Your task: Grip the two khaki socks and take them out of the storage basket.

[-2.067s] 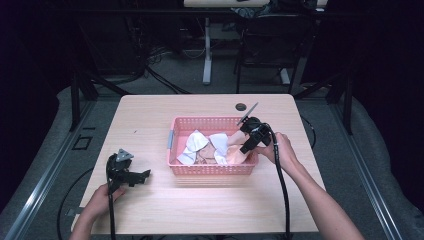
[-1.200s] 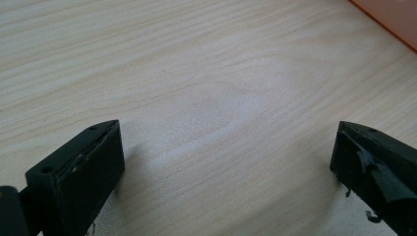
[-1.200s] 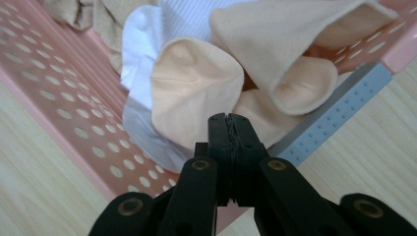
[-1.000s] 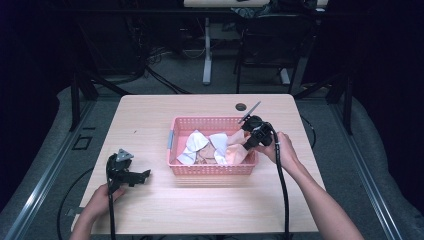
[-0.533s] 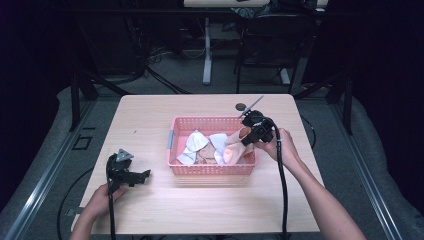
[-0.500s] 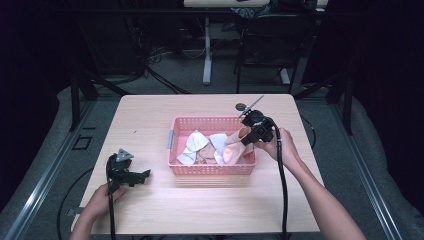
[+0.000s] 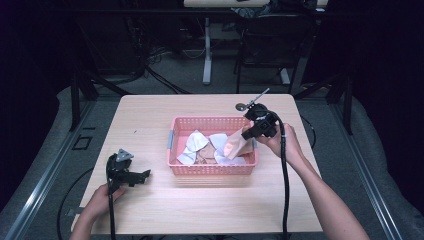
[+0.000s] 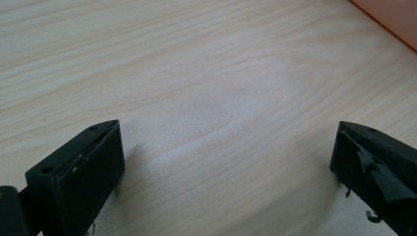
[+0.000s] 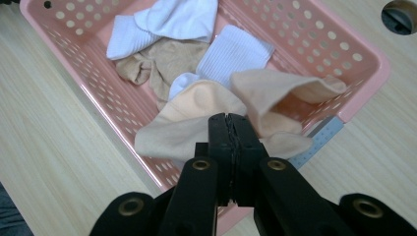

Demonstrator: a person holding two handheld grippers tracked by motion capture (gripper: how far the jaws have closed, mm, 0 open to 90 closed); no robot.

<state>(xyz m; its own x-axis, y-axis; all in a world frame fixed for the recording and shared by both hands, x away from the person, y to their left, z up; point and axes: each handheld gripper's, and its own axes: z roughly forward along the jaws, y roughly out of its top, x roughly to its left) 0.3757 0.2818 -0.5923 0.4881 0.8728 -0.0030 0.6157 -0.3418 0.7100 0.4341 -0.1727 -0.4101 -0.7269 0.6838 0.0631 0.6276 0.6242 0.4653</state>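
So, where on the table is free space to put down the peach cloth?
Bare wood lies left of the basket, between it and the left gripper, and along the near edge of the table. The basket is crowded with cloths; the right gripper holds the peach cloth.

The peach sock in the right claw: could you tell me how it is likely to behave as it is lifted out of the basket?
The peach sock will probably hang limp; it already folds and droops around the right claw. It looks light. It may drag over the pink basket rim.
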